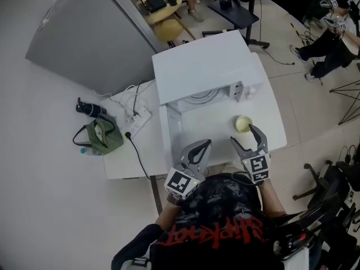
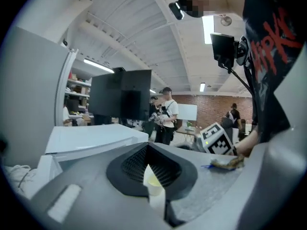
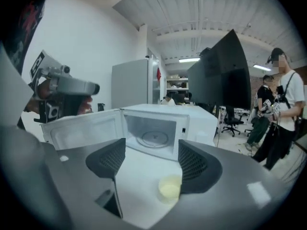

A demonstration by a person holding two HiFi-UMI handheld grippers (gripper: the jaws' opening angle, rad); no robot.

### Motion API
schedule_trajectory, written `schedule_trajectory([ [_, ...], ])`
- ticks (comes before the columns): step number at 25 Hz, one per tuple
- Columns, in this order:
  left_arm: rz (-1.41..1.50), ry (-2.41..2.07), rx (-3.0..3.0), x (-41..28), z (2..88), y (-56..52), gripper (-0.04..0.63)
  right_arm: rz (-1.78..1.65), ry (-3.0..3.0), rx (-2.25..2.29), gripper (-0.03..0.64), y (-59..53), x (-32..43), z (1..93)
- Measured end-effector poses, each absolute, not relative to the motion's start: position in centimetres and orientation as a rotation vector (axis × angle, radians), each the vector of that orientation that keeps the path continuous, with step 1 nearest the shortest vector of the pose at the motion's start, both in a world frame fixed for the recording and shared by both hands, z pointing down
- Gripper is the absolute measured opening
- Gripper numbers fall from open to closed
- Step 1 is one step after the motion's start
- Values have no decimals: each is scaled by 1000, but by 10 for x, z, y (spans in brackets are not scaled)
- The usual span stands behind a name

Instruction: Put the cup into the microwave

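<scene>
A small pale yellow cup (image 1: 243, 124) stands upright on the white table (image 1: 270, 111), to the right in front of the white microwave (image 1: 202, 66). The microwave's door (image 3: 84, 128) is swung open to the left, and the cavity with its glass plate (image 3: 154, 139) is empty. My right gripper (image 1: 243, 135) is open just behind the cup. In the right gripper view the cup (image 3: 169, 187) sits beside the right pad (image 3: 196, 166), with no pad pressing on it. My left gripper (image 1: 199, 148) is shut and empty, near the door. Through its narrow slit I see the cup (image 2: 154, 183).
A green bag (image 1: 101, 135), a dark bottle (image 1: 89, 108) and a power strip (image 1: 138, 118) lie on the floor to the left. A grey partition (image 1: 84, 32) stands behind. A black monitor (image 3: 220, 80) rises to the right of the microwave. A person (image 3: 283, 114) stands further right.
</scene>
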State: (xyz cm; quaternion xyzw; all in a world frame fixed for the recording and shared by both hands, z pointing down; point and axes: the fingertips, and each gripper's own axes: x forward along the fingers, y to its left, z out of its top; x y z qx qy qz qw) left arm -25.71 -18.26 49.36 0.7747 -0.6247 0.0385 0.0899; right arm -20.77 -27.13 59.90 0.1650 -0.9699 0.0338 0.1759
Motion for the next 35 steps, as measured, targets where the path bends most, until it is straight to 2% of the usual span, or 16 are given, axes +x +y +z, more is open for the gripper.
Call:
schedule_trajectory([
  [4,22,-2121,2069,-306,484,-175,3,274,-2603,537,412,-270,-192,668],
  [7,-3,-2139,1999,-321,486,-170,2,428,-2465,577,472,-264,-179,728],
  [11,-17,-2056,1974,-313,501,-168,2,575,-2345,625,472,-274,-178,787],
  [15,-55,-2008,1887,-311,517,-160,2,487,-2327,687,482,-301,-188,815],
  [21,-192,-2049,1601,-344,550,-133,3,345,-2365,717,495,-340,-204,824],
  [28,-148,-2130,1558,-346,546,-124,3,285,-2388,705,509,-369,-227,828],
  [35,-175,-2127,1533,-338,550,-122,3,292,-2371,698,479,-380,-237,828],
])
